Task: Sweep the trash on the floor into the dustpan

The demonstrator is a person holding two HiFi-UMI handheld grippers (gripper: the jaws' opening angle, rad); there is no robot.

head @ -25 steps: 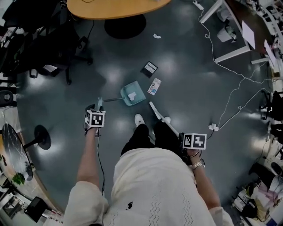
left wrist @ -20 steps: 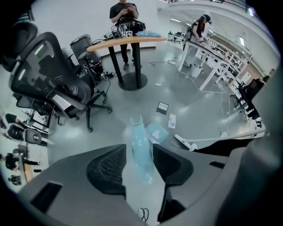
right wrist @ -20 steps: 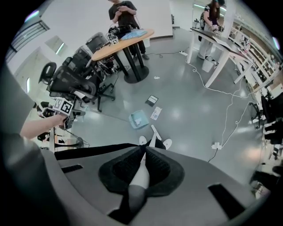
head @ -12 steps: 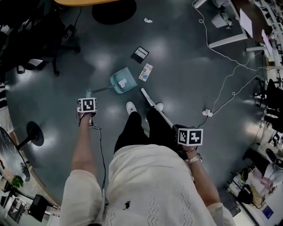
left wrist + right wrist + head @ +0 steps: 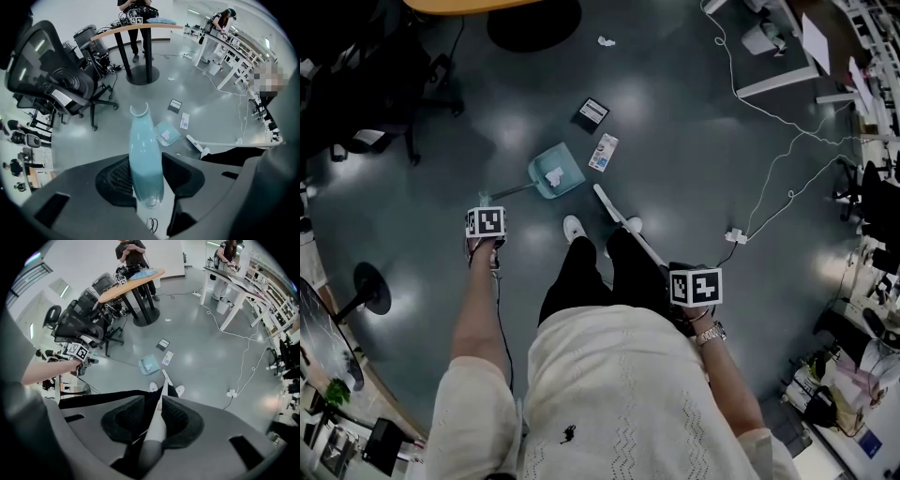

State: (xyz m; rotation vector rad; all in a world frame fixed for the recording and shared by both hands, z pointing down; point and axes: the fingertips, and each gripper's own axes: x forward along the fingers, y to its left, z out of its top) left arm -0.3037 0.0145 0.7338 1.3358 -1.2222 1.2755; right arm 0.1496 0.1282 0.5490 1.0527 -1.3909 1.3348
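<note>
As seen in the head view, the pale teal plastic dustpan [image 5: 564, 161] lies on the glossy grey floor [image 5: 694, 159], ahead of the person's white shoes [image 5: 573, 228], with a crumpled white paper [image 5: 553, 175] inside it. A white and blue carton [image 5: 604, 151] lies just beside the pan, a black flat packet [image 5: 592, 112] lies beyond that, and a white paper scrap [image 5: 606, 41] lies well apart on the far side. The left gripper [image 5: 486, 225] points down at the upper end of the dustpan's long handle. The right gripper [image 5: 695, 289] is at the upper end of the white long-handled broom [image 5: 614, 211], whose head rests on the floor near the dustpan.

Left gripper view: the jaws stand wide apart, with the pale blue handle [image 5: 143, 154] between them, unclamped.

Right gripper view: the jaws are opening, with the white broom shaft [image 5: 157, 427] between them
</note>
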